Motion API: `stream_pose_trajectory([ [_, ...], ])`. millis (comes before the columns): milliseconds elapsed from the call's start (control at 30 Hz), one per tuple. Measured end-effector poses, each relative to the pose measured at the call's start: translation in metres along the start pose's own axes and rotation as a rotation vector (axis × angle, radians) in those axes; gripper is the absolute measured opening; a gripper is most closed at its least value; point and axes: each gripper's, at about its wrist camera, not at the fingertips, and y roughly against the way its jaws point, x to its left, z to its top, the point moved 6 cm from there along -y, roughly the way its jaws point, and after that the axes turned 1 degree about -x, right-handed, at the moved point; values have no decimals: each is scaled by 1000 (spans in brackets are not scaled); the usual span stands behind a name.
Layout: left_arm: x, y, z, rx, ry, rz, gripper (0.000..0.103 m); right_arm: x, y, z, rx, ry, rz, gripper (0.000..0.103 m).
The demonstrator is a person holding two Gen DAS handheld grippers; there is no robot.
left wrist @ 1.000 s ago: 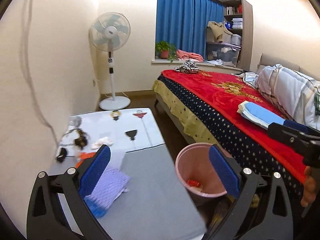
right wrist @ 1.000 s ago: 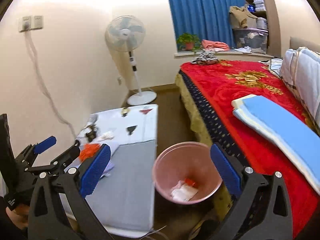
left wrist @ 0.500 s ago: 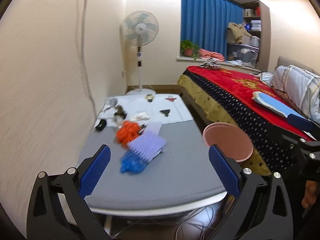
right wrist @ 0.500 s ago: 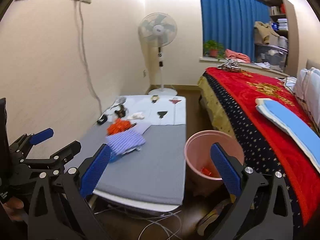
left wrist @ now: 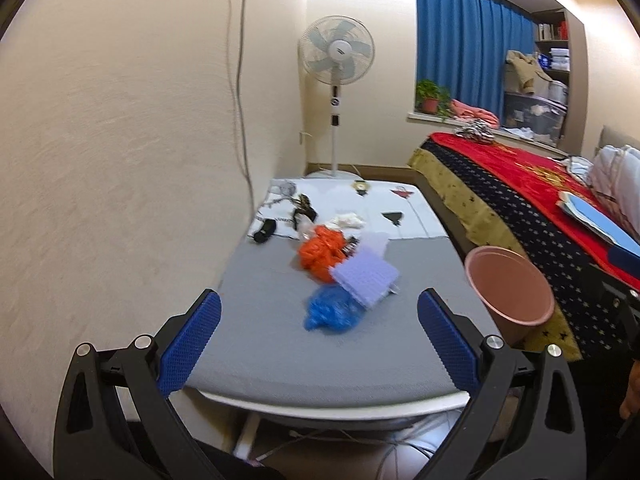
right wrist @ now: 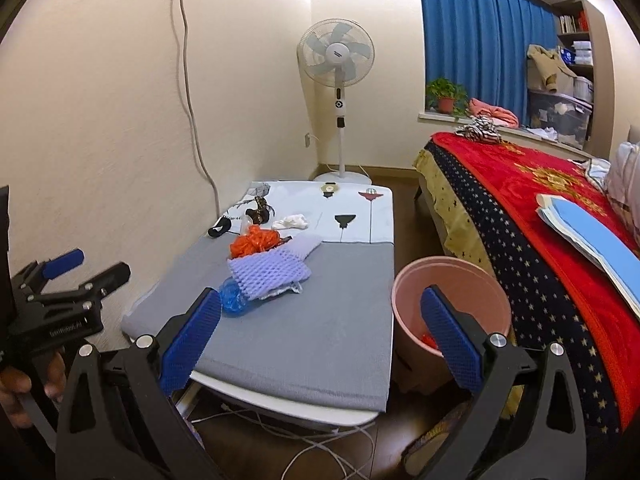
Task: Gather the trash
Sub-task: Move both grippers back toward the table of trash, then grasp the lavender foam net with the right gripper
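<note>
On the low grey-topped table (left wrist: pixel 280 344) lie a purple foam net (left wrist: pixel 365 276), a crumpled blue plastic bag (left wrist: pixel 330 312), an orange plastic wad (left wrist: pixel 322 250) and a white tissue (left wrist: pixel 349 221). They also show in the right wrist view: the net (right wrist: pixel 269 271), the blue bag (right wrist: pixel 233 299), the orange wad (right wrist: pixel 256 241). A pink bin (left wrist: pixel 510 294) stands on the floor between table and bed, with some trash inside (right wrist: pixel 427 338). My left gripper (left wrist: pixel 319 344) is open and empty, held back from the table's near edge. My right gripper (right wrist: pixel 320 340) is open and empty.
Black cables and small items (left wrist: pixel 286 216) lie at the table's far left by the wall. A standing fan (left wrist: pixel 337 64) is behind the table. The bed with a red blanket (right wrist: pixel 540 216) runs along the right. White cables (right wrist: pixel 320 444) trail on the floor under the table.
Both grippers have pulled back and away from the bin and table, so the whole table and the trash pile are in view. Both stayed open.
</note>
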Motion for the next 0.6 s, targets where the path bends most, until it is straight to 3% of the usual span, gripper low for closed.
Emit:
stream_pose_trajectory([
  [200,17,-30,14,-10,29,66,96,0,-42,19,-55,38,-27,98],
  [367,27,-58,26,-10,35,110,96,9,-95,22,-21,8,-2,98],
  [600,42,-100,50,-18,63,141,96,55,-182,0,52,117,48,98],
])
